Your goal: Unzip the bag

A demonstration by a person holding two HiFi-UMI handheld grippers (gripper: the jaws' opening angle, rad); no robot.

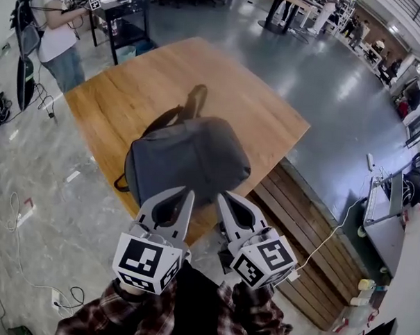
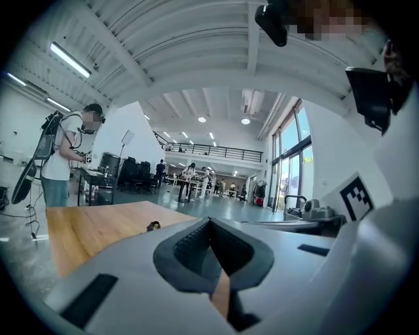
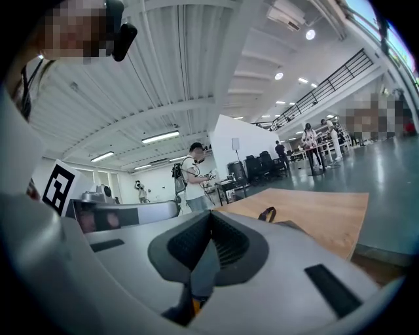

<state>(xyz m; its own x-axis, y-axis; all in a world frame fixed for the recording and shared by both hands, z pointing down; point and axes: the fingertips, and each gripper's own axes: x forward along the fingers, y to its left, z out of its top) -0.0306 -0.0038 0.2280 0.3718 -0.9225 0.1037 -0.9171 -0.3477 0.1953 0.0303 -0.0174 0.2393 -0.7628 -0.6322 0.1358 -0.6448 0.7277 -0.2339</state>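
The bag (image 1: 189,162) is a dark grey backpack lying flat on the wooden table (image 1: 122,104), at the table's near edge and directly ahead of both grippers. Its strap loop (image 1: 196,99) points toward the far side of the table, and a dark strap hangs over the near-left edge. The zip cannot be made out at this size.

Tool state:
- Left gripper (image 1: 186,196): held low, near the person's chest and short of the bag, not touching it. In the left gripper view the left gripper (image 2: 209,221) has its jaws brought together at the tips, with nothing between them.
- Right gripper (image 1: 222,197): just beside the left one, also short of the bag. In the right gripper view the right gripper (image 3: 211,214) likewise has its jaws closed tip to tip and empty. The strap loop (image 3: 266,213) shows just beyond them.

Plaid sleeves (image 1: 141,316) show at the bottom edge of the head view.

Surface: the tabletop is light, bare wood apart from the bag. A slatted wooden platform (image 1: 310,251) lies low beside the table's right edge.

Room: a large hall with a polished grey floor (image 1: 325,85), a ribbed white ceiling (image 2: 196,46) with strip lights, and a railed upper gallery (image 2: 216,152). A person in a white shirt (image 1: 56,32) stands beyond the table's far-left corner at a black cart (image 1: 123,17). Cables trail over the floor at left.
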